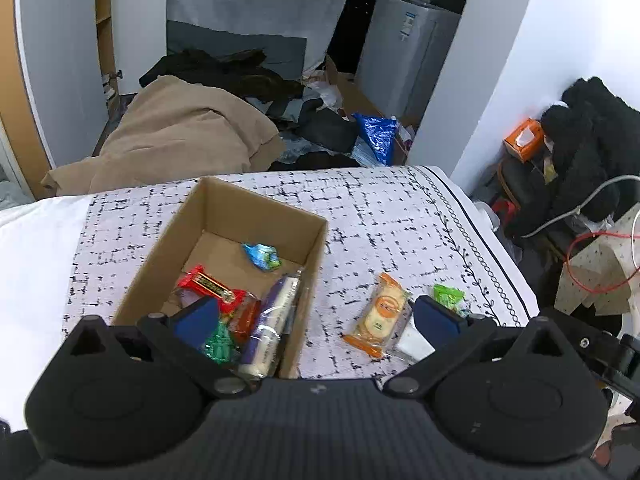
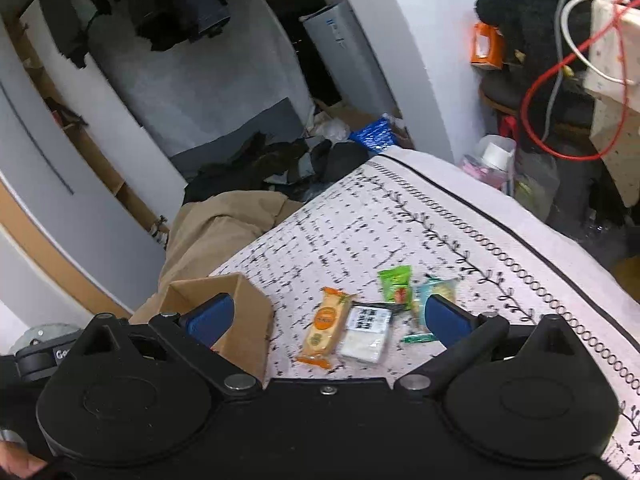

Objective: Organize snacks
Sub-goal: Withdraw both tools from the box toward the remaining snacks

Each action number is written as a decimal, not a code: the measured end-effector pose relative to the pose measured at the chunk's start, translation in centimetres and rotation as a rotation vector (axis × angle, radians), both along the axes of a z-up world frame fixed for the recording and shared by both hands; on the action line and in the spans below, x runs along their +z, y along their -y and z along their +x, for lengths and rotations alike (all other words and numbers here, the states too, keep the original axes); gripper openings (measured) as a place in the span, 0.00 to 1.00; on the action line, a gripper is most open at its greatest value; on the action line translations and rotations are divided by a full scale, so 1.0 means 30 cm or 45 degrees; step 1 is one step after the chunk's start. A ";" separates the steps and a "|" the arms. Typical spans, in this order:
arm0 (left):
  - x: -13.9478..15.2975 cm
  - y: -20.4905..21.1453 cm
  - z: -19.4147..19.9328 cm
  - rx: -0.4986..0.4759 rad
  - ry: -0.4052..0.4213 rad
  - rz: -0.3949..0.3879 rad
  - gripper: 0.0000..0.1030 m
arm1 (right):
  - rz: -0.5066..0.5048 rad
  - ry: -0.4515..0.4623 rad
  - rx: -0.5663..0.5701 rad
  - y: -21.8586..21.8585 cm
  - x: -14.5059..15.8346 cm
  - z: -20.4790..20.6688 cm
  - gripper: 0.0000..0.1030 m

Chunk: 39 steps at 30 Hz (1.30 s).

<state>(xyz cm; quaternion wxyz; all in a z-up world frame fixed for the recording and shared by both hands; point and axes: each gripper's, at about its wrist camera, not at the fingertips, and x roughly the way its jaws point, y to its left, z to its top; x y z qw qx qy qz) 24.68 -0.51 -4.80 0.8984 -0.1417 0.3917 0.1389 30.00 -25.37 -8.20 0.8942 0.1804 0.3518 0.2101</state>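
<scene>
The left gripper (image 1: pixel 316 316) hangs spread wide and empty above the cardboard box's (image 1: pixel 308 276) near right wall. The right gripper (image 2: pixel 326 316), equally released, frames the orange cracker pack (image 2: pixel 325 326) and white packet (image 2: pixel 366 332) lying on the bedspread (image 2: pixel 460 216) beside the box.

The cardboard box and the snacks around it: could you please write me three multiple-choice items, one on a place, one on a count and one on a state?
1. Where does the blue-wrapped candy lie?
A. In the cardboard box
B. On the patterned cloth
C. On the floor

2. How many snacks lie outside the box in the right wrist view?
A. One
B. Four
C. Seven

3. How do both grippers stand?
A. Shut on a snack
B. Open, holding nothing
C. Shut, holding nothing

Answers:
1 A, it rests on the box bottom.
2 B: the orange-wrapped biscuit, white packet, green packet and pale teal packet.
3 B: the left gripper and right gripper have fingers spread with nothing between them.
</scene>
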 end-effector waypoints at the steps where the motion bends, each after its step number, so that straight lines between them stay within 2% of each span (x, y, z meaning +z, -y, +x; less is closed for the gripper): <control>1: -0.004 0.010 0.004 -0.007 -0.004 -0.008 1.00 | 0.005 -0.004 -0.003 0.013 -0.006 0.003 1.00; 6: -0.029 0.061 0.016 -0.015 -0.026 -0.013 1.00 | 0.032 -0.008 -0.051 0.076 -0.034 0.020 1.00; 13: -0.052 0.118 0.044 -0.037 -0.051 -0.013 1.00 | 0.124 -0.128 -0.148 0.182 -0.115 0.083 1.00; 22: -0.092 0.168 0.094 -0.039 -0.102 -0.045 1.00 | 0.144 -0.183 -0.187 0.217 -0.181 0.116 0.98; 29: -0.159 0.208 0.148 -0.078 -0.129 -0.069 0.99 | 0.139 -0.240 -0.198 0.221 -0.236 0.160 0.81; 35: -0.215 0.232 0.190 -0.112 -0.124 -0.052 0.97 | 0.125 -0.282 -0.200 0.215 -0.285 0.196 0.75; 39: -0.261 0.242 0.229 -0.146 -0.141 -0.069 0.90 | 0.110 -0.310 -0.195 0.201 -0.323 0.224 0.68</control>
